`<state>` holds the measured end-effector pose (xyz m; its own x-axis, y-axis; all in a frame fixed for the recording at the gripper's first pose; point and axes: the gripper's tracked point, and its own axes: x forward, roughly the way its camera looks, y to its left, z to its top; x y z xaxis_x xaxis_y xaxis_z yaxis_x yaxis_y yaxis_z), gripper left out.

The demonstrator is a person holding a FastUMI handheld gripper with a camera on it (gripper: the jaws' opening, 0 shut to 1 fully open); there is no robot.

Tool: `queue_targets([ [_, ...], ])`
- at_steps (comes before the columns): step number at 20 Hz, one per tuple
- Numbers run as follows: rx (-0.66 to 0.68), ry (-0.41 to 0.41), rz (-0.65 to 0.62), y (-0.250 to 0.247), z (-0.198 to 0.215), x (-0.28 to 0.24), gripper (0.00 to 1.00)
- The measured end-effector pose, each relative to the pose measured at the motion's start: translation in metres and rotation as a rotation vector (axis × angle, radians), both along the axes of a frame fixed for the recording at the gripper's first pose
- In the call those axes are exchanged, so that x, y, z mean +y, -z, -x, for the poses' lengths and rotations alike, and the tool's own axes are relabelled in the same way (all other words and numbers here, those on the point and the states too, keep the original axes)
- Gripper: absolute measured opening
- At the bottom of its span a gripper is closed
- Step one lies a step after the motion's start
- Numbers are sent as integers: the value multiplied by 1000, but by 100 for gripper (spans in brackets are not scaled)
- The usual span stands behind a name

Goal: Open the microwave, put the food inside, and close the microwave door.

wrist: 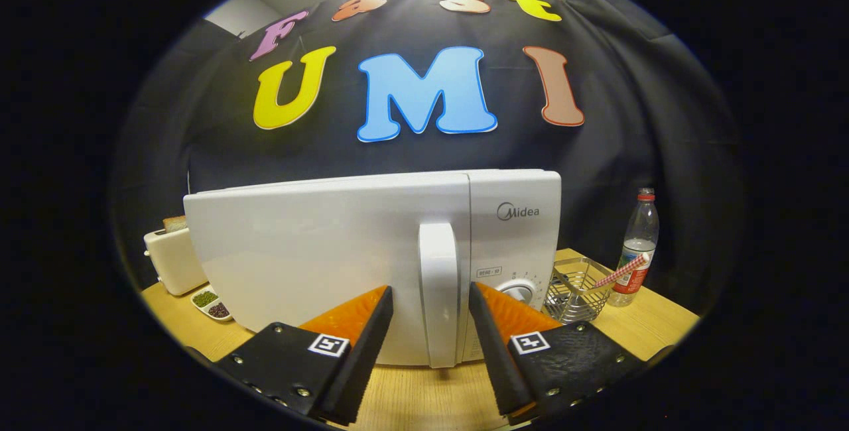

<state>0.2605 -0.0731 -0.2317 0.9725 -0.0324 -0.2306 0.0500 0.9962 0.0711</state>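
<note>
**Door handle framed, not yet gripped**

The gripper (431,298) is held spread wide, its fingers (361,335) set either side of the microwave's vertical handle (439,292), with a gap visible on each side, so nothing is gripped. The step in hand is judged to be opening the door (318,252), which is seen shut. A good grasp is best made by advancing squarely until the handle sits deep between the fingers, closing on it, then pulling along an arc about the hinge, presumably at the door's far-left edge. Bare table (424,398) lies under the fingers for the swing. Right of the fingers, the control dial (519,290) is close; further right stand a wire basket (576,295) and a bottle (638,245). Beyond the left finger, a small dish (211,303) and a toaster (174,260) are seen. No food can be made out with certainty
</note>
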Motion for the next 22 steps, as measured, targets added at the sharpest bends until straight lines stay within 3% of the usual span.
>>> queue_targets([
  [1,8,7,-6,2,0,-2,58],
  [3,10,10,-31,1,0,-2,35],
  [6,16,15,-25,1,3,-2,31],
  [8,15,15,0,2,5,-2,18],
  [10,31,37,-46,1,10,-1,14],
  [12,17,56,-12,-2,26,2,9],
  [22,-20,-51,-26,-10,110,34,9],
])
